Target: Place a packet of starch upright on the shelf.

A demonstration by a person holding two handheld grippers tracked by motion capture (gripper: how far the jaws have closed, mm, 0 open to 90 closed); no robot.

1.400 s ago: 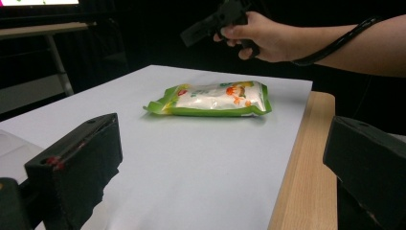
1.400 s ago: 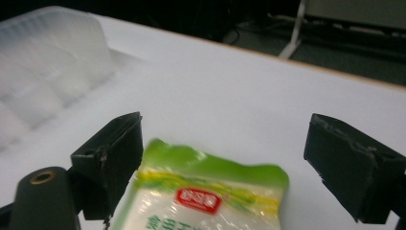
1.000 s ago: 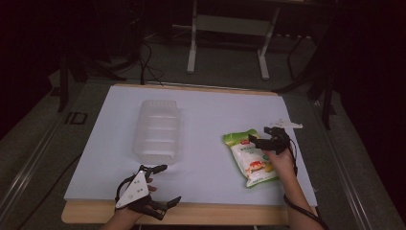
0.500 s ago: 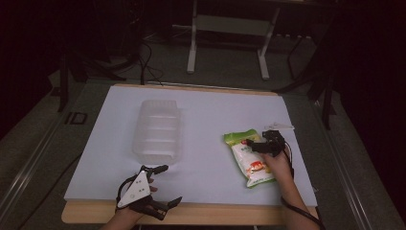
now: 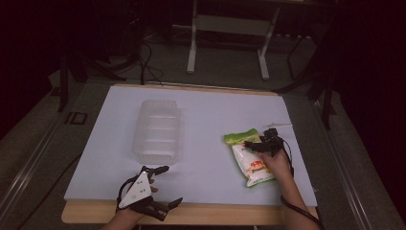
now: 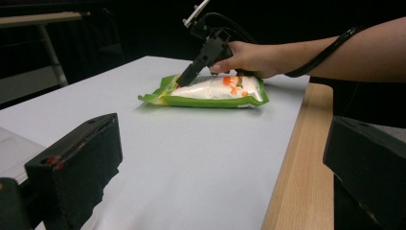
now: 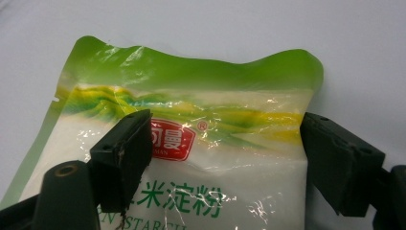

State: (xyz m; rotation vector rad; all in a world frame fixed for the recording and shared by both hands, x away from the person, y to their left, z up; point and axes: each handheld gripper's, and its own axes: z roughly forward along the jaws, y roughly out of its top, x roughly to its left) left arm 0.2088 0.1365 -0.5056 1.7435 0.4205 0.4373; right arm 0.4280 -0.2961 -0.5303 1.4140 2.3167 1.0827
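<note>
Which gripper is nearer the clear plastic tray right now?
Left. The left gripper sits open at the table's near edge, just in front of the tray. The right gripper is off to the tray's right, open over the green bag.

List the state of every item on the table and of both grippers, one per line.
Starch bag: sealed, lying flat on the white mat, green end pointing away from the person.
Clear plastic container: empty, resting on the mat, untouched.
Right gripper: open, jaws straddling the bag's upper part.
Left gripper: open, holding nothing, at the table's near edge.
</note>
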